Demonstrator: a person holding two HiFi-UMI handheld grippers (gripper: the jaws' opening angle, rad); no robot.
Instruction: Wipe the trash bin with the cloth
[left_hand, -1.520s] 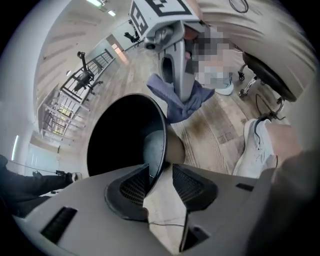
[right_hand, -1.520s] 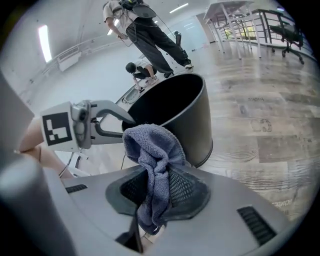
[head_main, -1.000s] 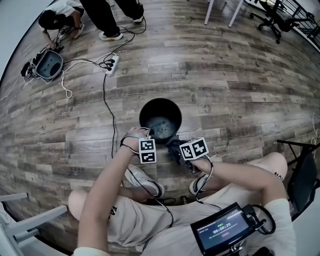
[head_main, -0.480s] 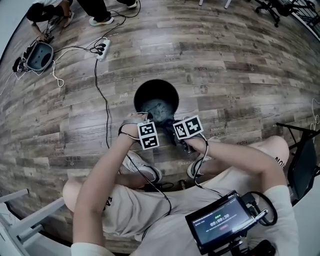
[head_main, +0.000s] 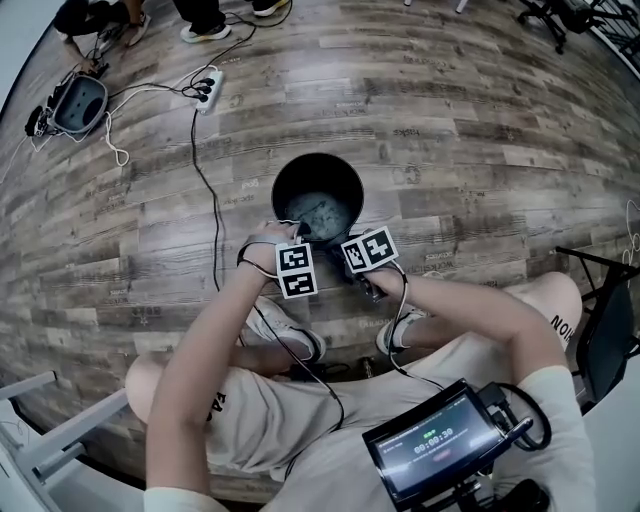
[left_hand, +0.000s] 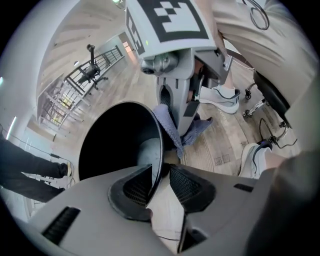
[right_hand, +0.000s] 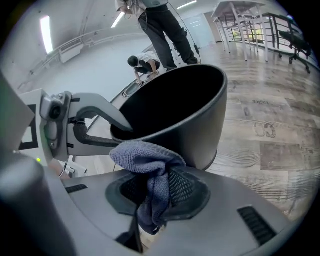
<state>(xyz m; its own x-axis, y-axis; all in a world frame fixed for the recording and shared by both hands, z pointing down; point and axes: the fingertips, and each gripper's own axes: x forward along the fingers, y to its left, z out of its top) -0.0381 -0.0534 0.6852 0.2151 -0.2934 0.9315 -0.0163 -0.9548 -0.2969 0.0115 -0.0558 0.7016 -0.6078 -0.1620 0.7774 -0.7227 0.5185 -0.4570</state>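
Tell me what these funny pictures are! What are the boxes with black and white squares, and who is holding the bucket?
A person on a wooden floor holds a grabbing tool in each hand. The checkered boxes are parts of those tools. One picture comes from a camera on the person's head, looking down. The other two come from cameras riding on the tools, looking along their claws. The bucket is a black trash bin. The left claw pinches its rim, probably to steady it. The right claw grips a blue cloth, held up by the bin's outer wall for wiping.
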